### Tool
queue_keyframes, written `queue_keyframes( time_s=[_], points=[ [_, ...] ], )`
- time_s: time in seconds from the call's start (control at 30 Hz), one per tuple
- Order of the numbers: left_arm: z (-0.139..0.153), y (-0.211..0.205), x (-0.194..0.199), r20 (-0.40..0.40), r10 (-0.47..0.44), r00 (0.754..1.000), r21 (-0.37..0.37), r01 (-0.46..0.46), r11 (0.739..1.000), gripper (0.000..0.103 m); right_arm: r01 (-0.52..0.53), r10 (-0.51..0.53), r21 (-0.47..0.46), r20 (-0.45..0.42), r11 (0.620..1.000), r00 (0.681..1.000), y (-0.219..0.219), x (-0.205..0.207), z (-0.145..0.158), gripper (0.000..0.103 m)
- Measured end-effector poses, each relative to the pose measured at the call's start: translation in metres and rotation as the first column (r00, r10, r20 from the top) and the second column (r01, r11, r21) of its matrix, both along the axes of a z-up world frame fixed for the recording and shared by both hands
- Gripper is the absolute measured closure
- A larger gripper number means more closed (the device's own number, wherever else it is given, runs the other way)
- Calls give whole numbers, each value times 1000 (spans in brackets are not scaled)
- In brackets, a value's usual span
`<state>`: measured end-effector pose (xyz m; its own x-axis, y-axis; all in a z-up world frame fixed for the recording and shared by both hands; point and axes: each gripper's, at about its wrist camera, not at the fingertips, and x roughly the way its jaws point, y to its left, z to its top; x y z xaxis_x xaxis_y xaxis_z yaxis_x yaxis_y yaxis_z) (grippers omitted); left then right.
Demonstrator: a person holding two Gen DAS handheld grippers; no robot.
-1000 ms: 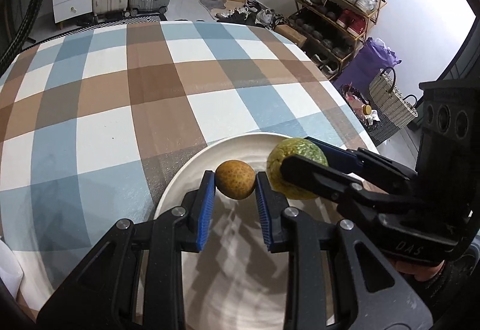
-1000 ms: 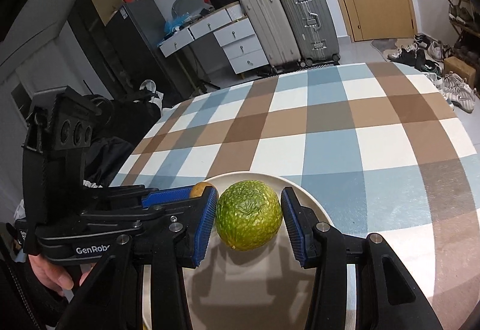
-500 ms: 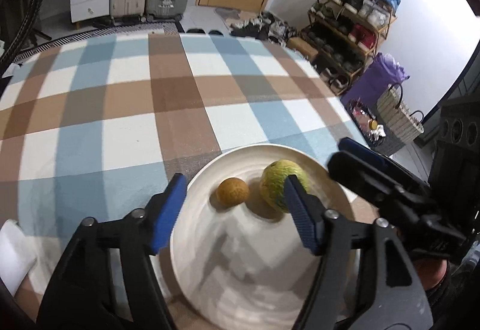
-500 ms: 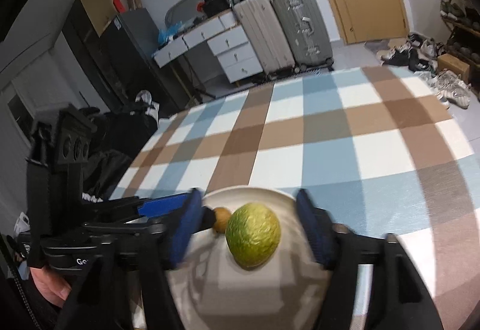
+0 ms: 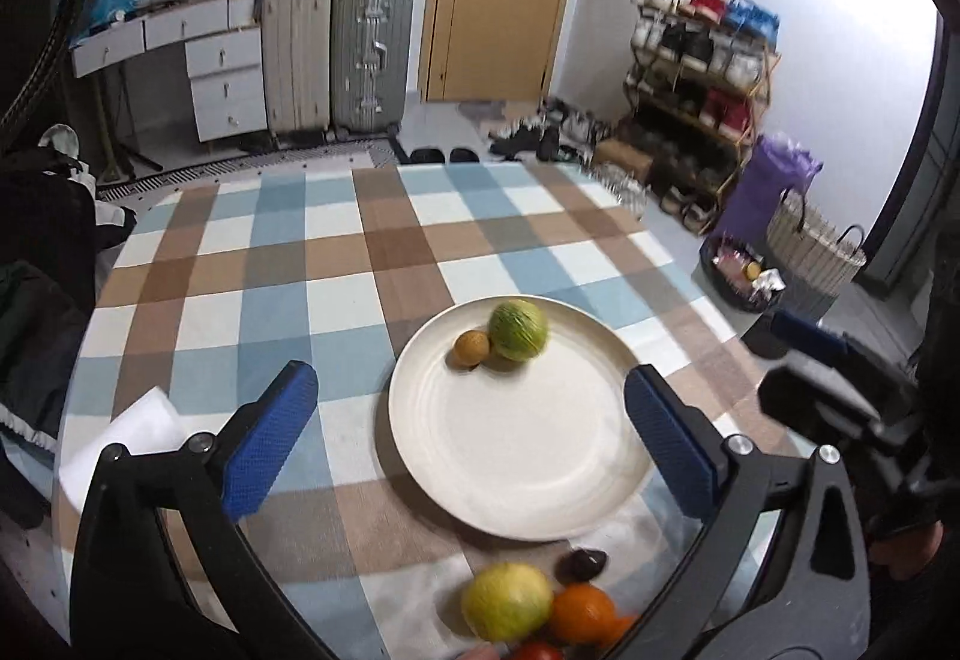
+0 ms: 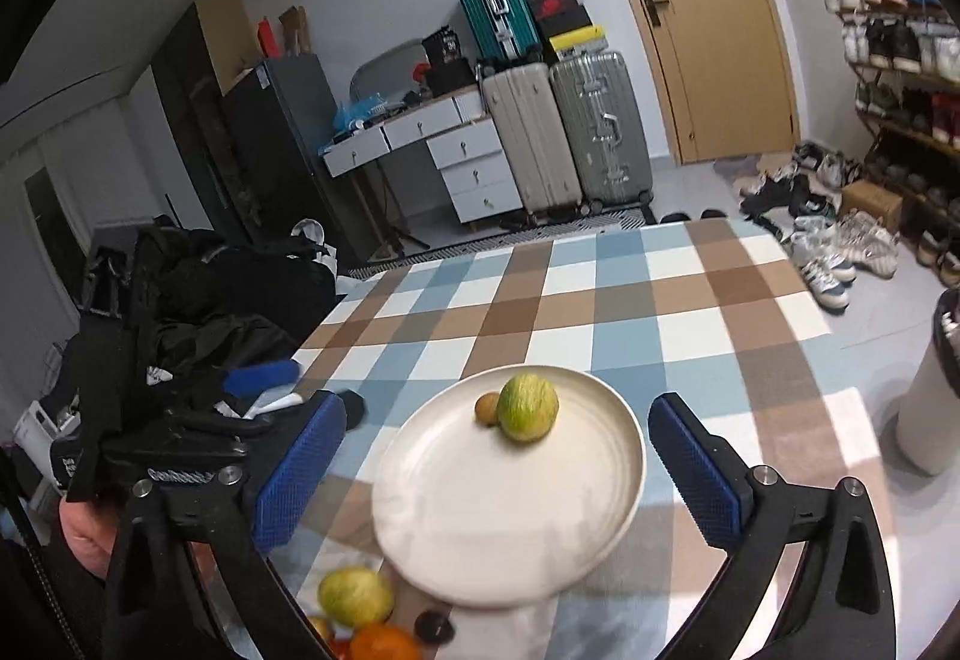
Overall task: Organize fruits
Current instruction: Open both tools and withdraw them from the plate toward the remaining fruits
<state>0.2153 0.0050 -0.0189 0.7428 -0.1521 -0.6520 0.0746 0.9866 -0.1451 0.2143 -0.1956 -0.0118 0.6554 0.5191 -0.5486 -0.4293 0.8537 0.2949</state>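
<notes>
A white plate (image 5: 522, 480) (image 6: 474, 540) lies on the checked tablecloth. On its far part sit a green round fruit (image 5: 518, 330) (image 6: 528, 407) and a small brown fruit (image 5: 470, 349) (image 6: 487, 408), touching each other. My left gripper (image 5: 468, 435) is open and empty, raised above the plate's near side. My right gripper (image 6: 495, 471) is open and empty, also raised over the plate. Near the table's front edge lie a yellow-green fruit (image 5: 507, 600) (image 6: 355, 597), an orange (image 5: 582, 615) (image 6: 384, 645), a dark small fruit (image 5: 581, 565) (image 6: 435, 627) and a red fruit (image 5: 534, 651).
The checked tablecloth (image 5: 288, 270) covers a round table. A white sheet (image 5: 120, 444) lies at its left edge. Suitcases (image 5: 372, 60), a drawer unit, a door and a shoe rack (image 5: 702, 84) stand beyond. A wicker basket (image 5: 810, 252) sits on the floor to the right.
Both grippers opened, let go of the brown and green fruits on the plate, then pulled back and up. The loose fruits at the front edge have come into view.
</notes>
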Motion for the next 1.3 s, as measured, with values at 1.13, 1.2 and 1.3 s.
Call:
queue_keyframes(
  time_s=[1.13, 1.2, 1.3],
  points=[
    [-94, 45, -122, -111, 135, 985, -43, -140, 989, 1, -130, 118, -148, -89, 980, 989, 34, -135, -72, 1],
    [-95, 47, -121, -115, 138, 984, -45, -144, 989, 1, -150, 136, -160, -96, 976, 986, 38, -137, -77, 4],
    [-97, 49, -119, -118, 139, 983, -52, -146, 988, 1, -177, 160, -177, -111, 968, 981, 46, -138, -84, 11]
  ],
)
